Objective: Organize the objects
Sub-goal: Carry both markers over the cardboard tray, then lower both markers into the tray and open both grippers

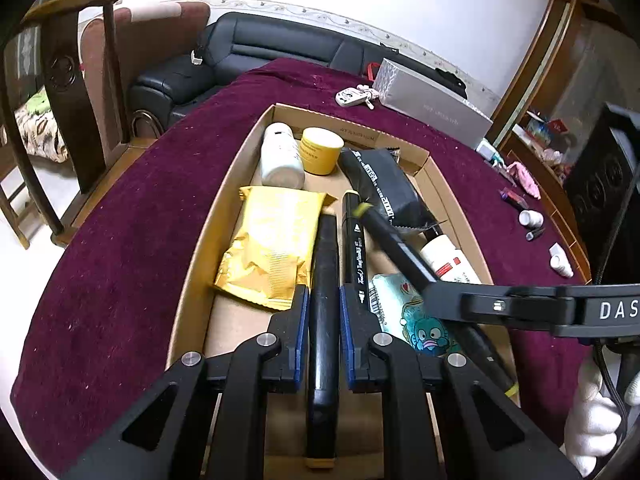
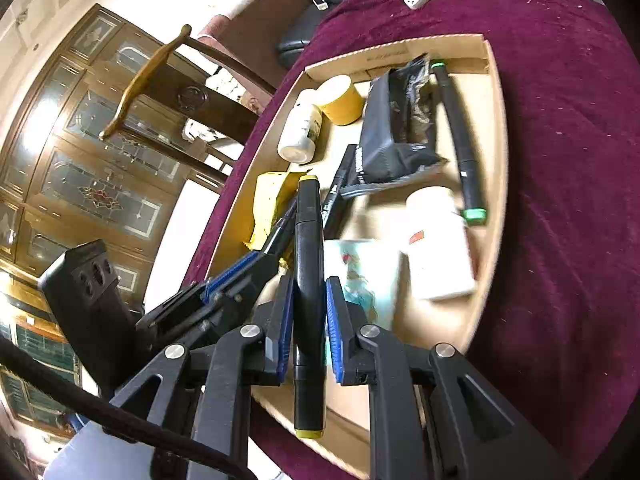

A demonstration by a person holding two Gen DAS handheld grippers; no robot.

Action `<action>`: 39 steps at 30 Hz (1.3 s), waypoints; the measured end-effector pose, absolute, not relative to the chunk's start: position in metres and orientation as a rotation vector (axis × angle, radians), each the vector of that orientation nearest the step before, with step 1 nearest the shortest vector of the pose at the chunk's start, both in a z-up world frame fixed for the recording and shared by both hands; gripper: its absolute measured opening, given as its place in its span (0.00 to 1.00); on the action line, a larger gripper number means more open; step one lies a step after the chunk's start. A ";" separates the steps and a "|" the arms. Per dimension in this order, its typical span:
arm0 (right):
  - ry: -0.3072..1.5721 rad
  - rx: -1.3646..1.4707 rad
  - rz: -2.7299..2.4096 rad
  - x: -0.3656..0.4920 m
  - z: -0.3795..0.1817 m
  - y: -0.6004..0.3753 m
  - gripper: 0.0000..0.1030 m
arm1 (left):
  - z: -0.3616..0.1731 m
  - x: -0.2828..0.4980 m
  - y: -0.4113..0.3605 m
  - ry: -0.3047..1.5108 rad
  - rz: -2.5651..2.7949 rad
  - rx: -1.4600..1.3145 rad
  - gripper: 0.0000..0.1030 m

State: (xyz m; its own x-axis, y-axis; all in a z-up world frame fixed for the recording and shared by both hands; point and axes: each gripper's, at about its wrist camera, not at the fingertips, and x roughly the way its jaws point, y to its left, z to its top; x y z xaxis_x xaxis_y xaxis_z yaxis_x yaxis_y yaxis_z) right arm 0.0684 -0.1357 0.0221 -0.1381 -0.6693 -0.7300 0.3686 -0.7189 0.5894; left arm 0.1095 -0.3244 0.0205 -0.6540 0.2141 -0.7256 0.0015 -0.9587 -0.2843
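The left gripper (image 1: 324,312) is pinching a black marker (image 1: 324,344); the right gripper (image 2: 307,316) is pinching a yellow-capped marker (image 2: 308,280). Both are hanging over the cardboard tray (image 1: 224,184). Crossing above the crowded tray, the markers are risking knocking each other or landing askew on the yellow packet (image 1: 272,244). Farther in, a loose marker (image 1: 354,248) is showing "Touch"; the right gripper's body reads "DAS".

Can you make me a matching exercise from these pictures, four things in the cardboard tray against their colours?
Things:
1. snack packet
2. round tub
3. marker by the tray's right wall
4. pill bottle beside the tub

Colours:
A. white
B. black with green ends
C. shiny gold
D. yellow

Pairs: 1-C, 2-D, 3-B, 4-A
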 end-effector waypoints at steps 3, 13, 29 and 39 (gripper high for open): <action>-0.353 1.462 -1.935 0.062 0.017 -0.142 0.13 | 0.019 0.108 -0.325 -0.432 2.726 -1.231 0.12; -0.384 1.511 -1.940 0.050 0.005 -0.155 0.13 | 0.041 0.128 -0.350 -0.614 2.735 -1.052 0.32; -0.277 1.436 -2.203 0.049 0.024 -0.143 0.17 | 0.047 0.134 -0.369 -0.739 2.744 -0.953 0.39; -0.302 1.318 -2.277 0.058 0.052 -0.112 0.41 | 0.073 0.142 -0.340 -0.635 2.737 -0.884 0.60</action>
